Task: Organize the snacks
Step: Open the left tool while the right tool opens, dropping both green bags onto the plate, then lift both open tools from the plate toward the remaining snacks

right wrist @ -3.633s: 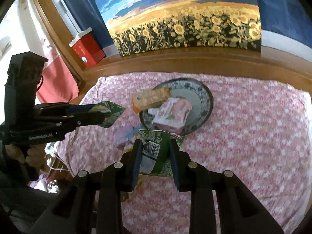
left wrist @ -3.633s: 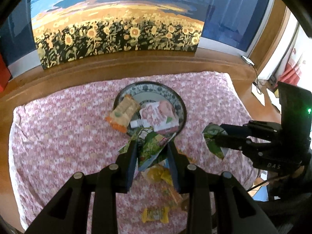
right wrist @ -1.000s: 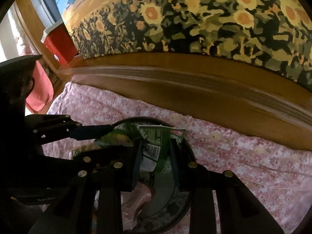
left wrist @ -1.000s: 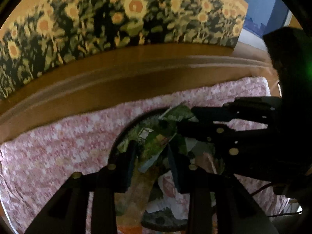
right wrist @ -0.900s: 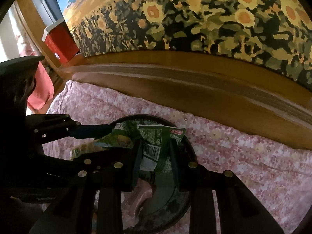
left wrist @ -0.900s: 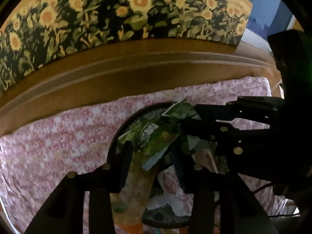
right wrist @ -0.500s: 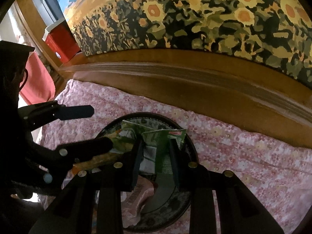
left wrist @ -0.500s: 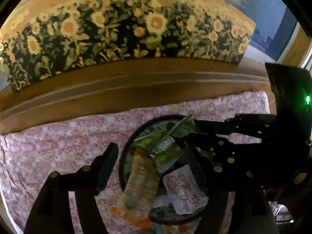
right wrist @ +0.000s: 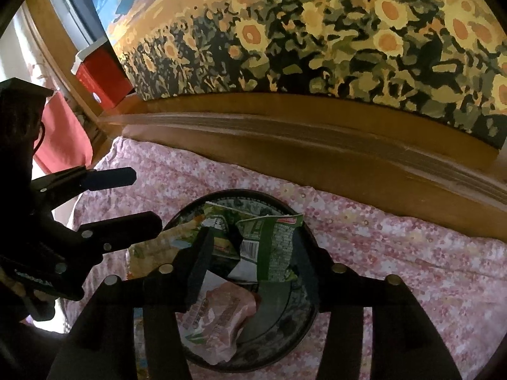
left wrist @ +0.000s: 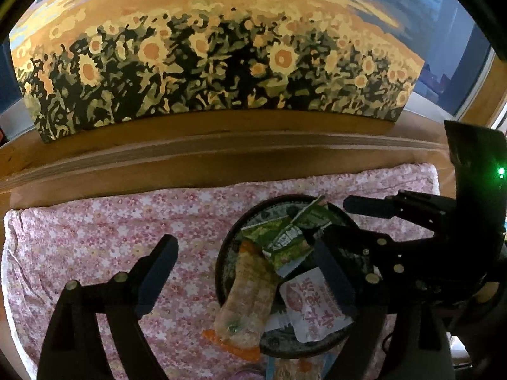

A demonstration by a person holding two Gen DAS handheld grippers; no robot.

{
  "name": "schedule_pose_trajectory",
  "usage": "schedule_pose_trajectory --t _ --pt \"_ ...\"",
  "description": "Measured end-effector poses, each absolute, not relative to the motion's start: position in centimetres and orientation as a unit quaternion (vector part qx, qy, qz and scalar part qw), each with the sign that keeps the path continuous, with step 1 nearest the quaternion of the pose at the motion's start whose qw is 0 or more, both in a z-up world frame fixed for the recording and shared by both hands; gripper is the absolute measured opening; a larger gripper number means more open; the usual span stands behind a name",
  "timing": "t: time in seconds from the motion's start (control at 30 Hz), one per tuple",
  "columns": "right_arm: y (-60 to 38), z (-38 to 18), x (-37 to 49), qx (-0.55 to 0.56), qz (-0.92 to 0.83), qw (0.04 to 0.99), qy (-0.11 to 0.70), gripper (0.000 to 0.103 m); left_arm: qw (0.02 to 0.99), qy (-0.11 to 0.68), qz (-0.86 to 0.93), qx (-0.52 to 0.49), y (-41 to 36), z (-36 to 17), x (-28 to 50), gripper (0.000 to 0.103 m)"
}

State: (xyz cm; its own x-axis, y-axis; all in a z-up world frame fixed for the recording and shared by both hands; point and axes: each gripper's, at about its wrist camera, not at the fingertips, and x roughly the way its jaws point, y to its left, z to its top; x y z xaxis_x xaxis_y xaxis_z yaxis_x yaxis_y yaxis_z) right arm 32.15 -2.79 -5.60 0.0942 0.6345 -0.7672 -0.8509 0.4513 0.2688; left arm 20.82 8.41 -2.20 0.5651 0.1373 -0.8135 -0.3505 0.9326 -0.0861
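A dark patterned plate (left wrist: 221,272) (right wrist: 304,326) on the flowered cloth holds two green packets (left wrist: 285,237), a tan-and-orange packet (left wrist: 250,294) and a pink-and-white packet (left wrist: 312,307) (right wrist: 218,316). My left gripper (left wrist: 244,262) (right wrist: 126,201) hangs over the plate's left side. Its jaws are wide and still opening, and they grip nothing. My right gripper (right wrist: 252,253) (left wrist: 351,221) is above the plate with its jaws opening. One green packet (right wrist: 272,243) stands loose between its fingers and rests in the plate. The other green packet (right wrist: 218,224) lies beside it.
A pink flowered cloth (left wrist: 126,221) covers the surface. Behind it runs a wooden ledge (left wrist: 221,158) with a sunflower painting (left wrist: 206,63) on it. A red box (right wrist: 101,76) stands at the far left. More loose snacks (left wrist: 285,367) lie in front of the plate.
Both grippers carried green packets over the plate. The left jaws spread wide, dropped their packet and drew back. The right jaws have just parted from their packet.
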Motion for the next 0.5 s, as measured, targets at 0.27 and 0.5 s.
schedule_pose_trajectory --t 0.27,0.5 --pt "-3.1 -4.7 31.0 -0.125 0.511 0.736 0.426 0.070 0.875 0.444 0.144 -0.130 9.0 -1.8 19.8 0.095" --pt "-3.6 -4.3 30.1 -0.127 0.507 0.741 0.422 0.070 0.876 0.440 0.150 -0.127 9.1 -1.3 18.4 0.096"
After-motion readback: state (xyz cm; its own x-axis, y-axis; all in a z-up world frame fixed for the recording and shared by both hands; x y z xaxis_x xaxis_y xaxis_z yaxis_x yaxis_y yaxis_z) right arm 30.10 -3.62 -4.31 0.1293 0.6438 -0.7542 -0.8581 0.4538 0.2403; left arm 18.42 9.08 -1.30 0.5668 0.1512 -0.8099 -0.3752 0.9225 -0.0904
